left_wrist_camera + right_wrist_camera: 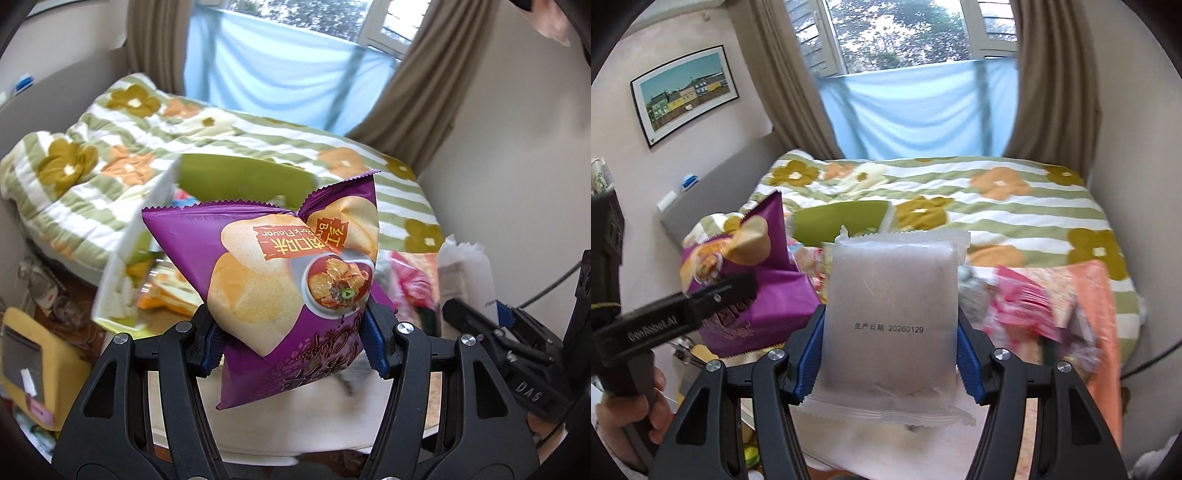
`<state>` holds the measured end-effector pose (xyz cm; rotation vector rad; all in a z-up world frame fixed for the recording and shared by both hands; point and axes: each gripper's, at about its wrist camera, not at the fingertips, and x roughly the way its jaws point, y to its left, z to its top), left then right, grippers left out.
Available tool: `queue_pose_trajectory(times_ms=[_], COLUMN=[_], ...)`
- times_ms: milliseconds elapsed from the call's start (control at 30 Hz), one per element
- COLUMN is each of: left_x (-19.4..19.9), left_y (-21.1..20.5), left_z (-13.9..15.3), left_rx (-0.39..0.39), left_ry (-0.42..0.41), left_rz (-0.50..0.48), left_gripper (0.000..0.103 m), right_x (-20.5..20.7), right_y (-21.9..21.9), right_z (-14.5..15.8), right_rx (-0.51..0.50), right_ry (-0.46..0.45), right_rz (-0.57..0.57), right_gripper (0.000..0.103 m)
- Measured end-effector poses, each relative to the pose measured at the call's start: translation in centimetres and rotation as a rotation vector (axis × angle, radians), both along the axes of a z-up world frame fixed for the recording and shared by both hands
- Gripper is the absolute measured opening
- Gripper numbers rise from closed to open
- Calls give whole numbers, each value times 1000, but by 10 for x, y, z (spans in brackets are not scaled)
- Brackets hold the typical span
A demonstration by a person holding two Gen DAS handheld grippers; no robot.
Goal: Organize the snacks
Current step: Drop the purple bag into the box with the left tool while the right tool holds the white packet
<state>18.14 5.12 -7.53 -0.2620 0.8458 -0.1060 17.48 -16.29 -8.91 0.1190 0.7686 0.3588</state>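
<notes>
I had both wrist cams tilted down, looking forward along their tools toward the bed [92, 155] and window [897, 33]. Left cam sat right behind its tool [291, 336], purple chip bag [280, 280] filling the centre. Right cam likewise, close behind its tool [890, 354], white packet [890, 317] up front. Shared: bed, blue cloth [280, 70], curtains, and each cam caught the other tool.

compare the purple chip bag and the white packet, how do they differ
The purple chip bag is glossy, printed with chips and flavour text; the white packet is frosted and plain but for a date stamp. The chip bag is puffed and creased; the packet is flatter. Both are clamped upright between blue pads, each in its own hand-held gripper.
</notes>
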Motion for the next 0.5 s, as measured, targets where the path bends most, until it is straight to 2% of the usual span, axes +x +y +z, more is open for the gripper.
queue_pose_trajectory(times_ms=[200, 367, 500], left_x=[35, 62, 79], left_y=[63, 89, 100], left_z=[-25, -51, -75], left_rx=[18, 32, 29], left_ry=[61, 120, 169], left_rz=[5, -49, -109], left_gripper=[57, 57, 57], right_x=[34, 48, 56], right_y=[57, 99, 118], right_z=[-9, -18, -30], right_rx=[1, -32, -50], right_ry=[37, 79, 122], right_rz=[52, 48, -1], right_gripper=[58, 58, 58])
